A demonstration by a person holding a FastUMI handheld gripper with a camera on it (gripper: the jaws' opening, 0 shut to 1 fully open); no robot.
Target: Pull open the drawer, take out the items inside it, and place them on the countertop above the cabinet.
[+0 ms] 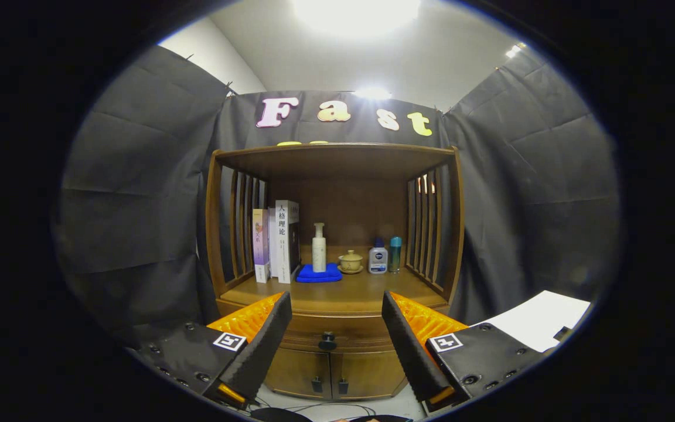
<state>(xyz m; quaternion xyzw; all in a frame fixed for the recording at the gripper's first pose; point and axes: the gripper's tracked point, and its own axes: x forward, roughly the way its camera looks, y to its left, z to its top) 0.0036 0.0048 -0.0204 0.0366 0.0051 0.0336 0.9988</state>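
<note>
The gripper (pixel 333 319) is hanging wide open, holding nothing — its fingers are framing the closed wooden drawer's round dark knob (pixel 327 340), which is sitting beyond them, under the brown wooden worktop (pixel 349 295).

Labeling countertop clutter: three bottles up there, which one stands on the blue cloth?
The tall white pump bottle, left of the lidded teacup. The other two bottles stand on bare wood to the cup's right. The gripper is open, jaws flanking the drawer knob.
</note>
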